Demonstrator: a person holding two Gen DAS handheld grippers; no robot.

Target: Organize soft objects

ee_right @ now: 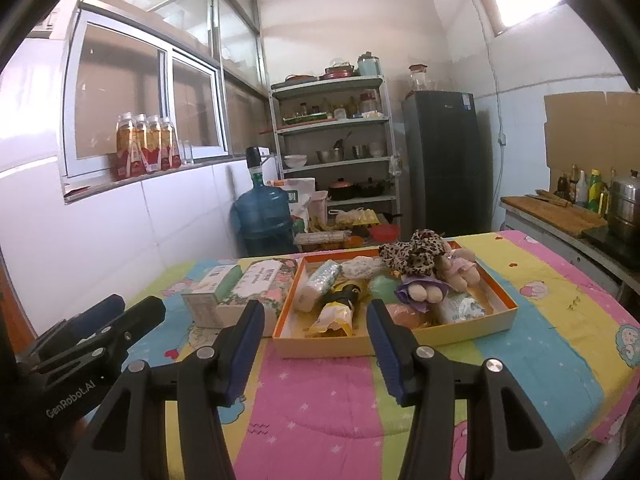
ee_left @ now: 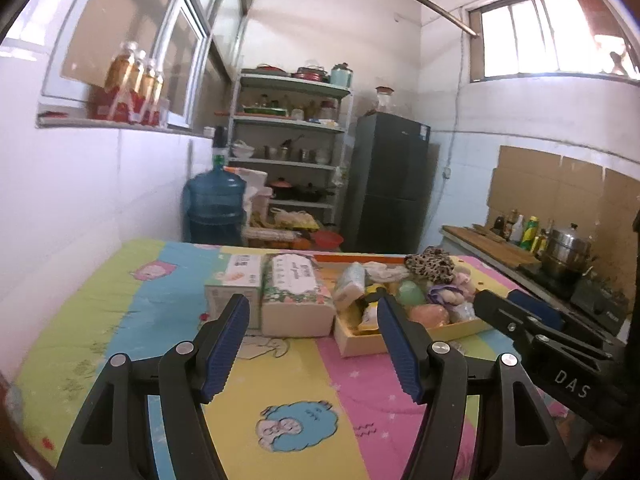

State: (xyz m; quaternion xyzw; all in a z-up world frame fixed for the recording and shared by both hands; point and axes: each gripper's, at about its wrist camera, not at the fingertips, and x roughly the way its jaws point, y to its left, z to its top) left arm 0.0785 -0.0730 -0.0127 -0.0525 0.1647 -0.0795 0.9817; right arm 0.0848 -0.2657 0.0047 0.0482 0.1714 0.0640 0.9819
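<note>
Both your tools are up in the air over the surface point(ee_right: 320, 400) with its striped cartoon cloth, and neither one touches anything. Your left tool point(ee_left: 312, 312) has its jaws spread wide, nothing between them; looking past them you see the floral tissue pack point(ee_left: 296, 292) at about 12 o'clock. Your right tool point(ee_right: 316, 318) is released too, jaws a bit narrower, also empty, pointing at the near edge of the shallow orange-rimmed box point(ee_right: 472, 326). That box sits mid-surface and holds the soft stuff: a leopard-print scrunchie point(ee_right: 412, 256) at the far side, a plush doll point(ee_right: 424, 292) at roughly 2 o'clock from your right tool, a tissue packet point(ee_right: 320, 286) at 12. A small carton point(ee_right: 208, 292) stands just beside the floral pack, at 10 o'clock.
</note>
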